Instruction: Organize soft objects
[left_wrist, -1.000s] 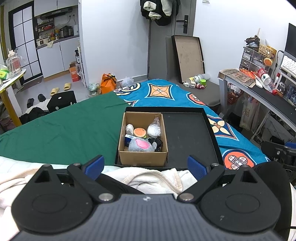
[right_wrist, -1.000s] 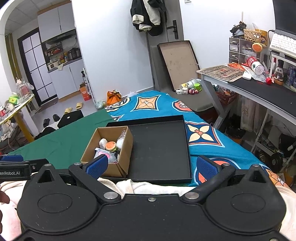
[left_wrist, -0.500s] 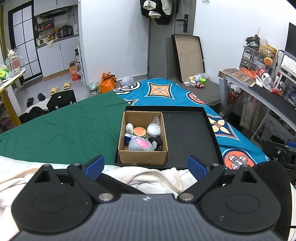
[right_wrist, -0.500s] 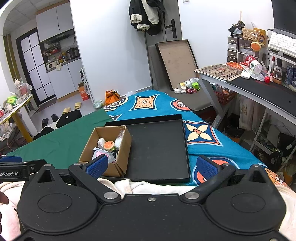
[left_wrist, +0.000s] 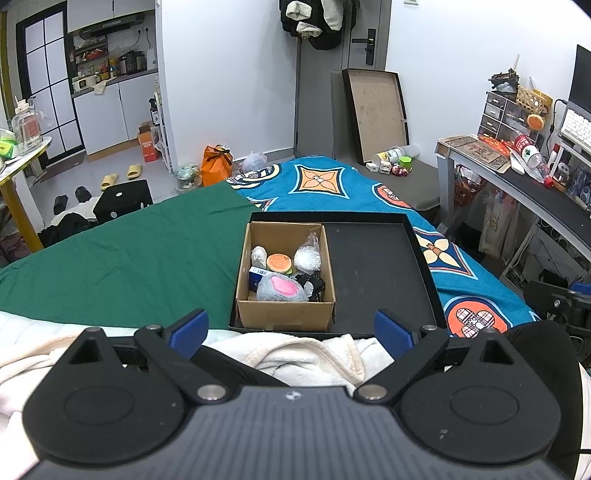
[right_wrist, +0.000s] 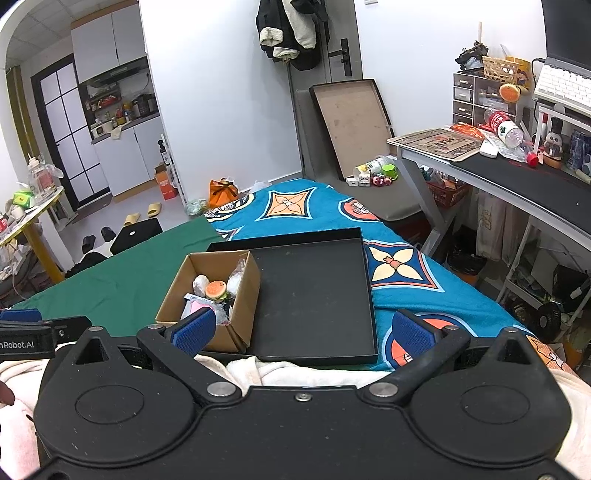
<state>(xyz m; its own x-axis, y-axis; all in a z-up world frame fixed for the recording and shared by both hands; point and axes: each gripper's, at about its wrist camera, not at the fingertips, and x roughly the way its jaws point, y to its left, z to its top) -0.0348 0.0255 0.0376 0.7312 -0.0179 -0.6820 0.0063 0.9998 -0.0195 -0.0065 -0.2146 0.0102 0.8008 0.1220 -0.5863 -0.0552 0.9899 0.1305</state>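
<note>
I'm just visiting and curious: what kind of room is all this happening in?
Most likely a small studio flat: a bed under green and blue covers, a cluttered desk with a keyboard, and a kitchenette beyond the doorway.

- Cardboard box (left_wrist: 286, 312): plain brown corrugated paperboard, matt.
- Tray (left_wrist: 376, 273): black, matt, faintly dusty floor.
- Left gripper (left_wrist: 291, 330) and right gripper (right_wrist: 303, 328): matt black plastic bodies, bright metal pivot pins, blue ribbed pads (left_wrist: 192, 326).
- Blanket (left_wrist: 295, 350): cream fleece, fluffy.
- Bed cover (left_wrist: 122, 254): green woven cloth, matt.
- Plush toy (left_wrist: 282, 288): fuzzy, in clear glossy film.
</note>
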